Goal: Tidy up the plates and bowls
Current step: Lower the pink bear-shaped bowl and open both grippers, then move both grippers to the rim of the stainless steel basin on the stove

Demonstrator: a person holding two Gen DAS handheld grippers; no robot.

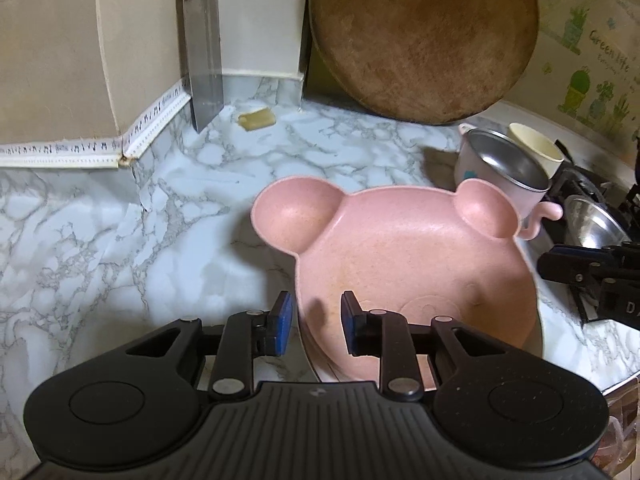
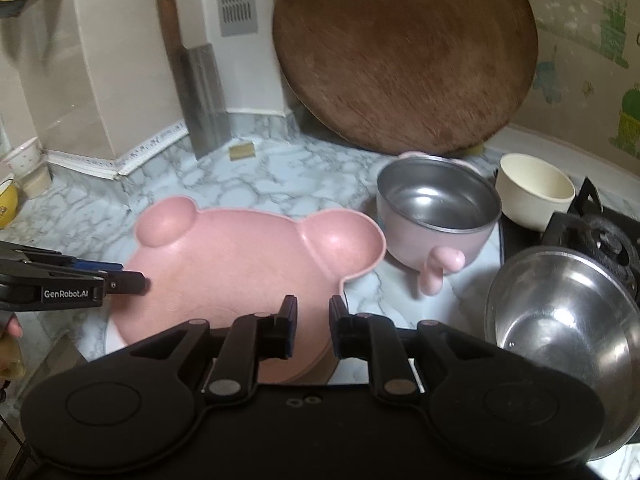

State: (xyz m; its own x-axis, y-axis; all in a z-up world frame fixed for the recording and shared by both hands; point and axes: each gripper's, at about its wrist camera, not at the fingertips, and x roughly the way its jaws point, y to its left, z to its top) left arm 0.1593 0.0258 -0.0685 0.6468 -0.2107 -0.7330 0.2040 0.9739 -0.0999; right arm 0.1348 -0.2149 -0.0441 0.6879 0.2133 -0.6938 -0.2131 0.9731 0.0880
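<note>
A pink bear-shaped plate (image 1: pixel 404 264) rests on a white plate (image 1: pixel 538 344) on the marble counter; it also shows in the right wrist view (image 2: pixel 240 264). My left gripper (image 1: pixel 316 326) is open, its fingers straddling the pink plate's left rim without clamping it. My right gripper (image 2: pixel 313 330) is open over the plate's near right edge. A pink steel-lined bowl with a handle (image 2: pixel 438 216), a cream cup (image 2: pixel 534 192) and a steel bowl (image 2: pixel 568 344) stand to the right.
A round wooden cutting board (image 2: pixel 404 52) leans on the back wall. A cleaver (image 2: pixel 204 96) stands in the corner, with a small yellowish block (image 2: pixel 241 150) near it. A gas stove (image 2: pixel 600 236) is at right. Small bowls (image 2: pixel 22 160) sit far left.
</note>
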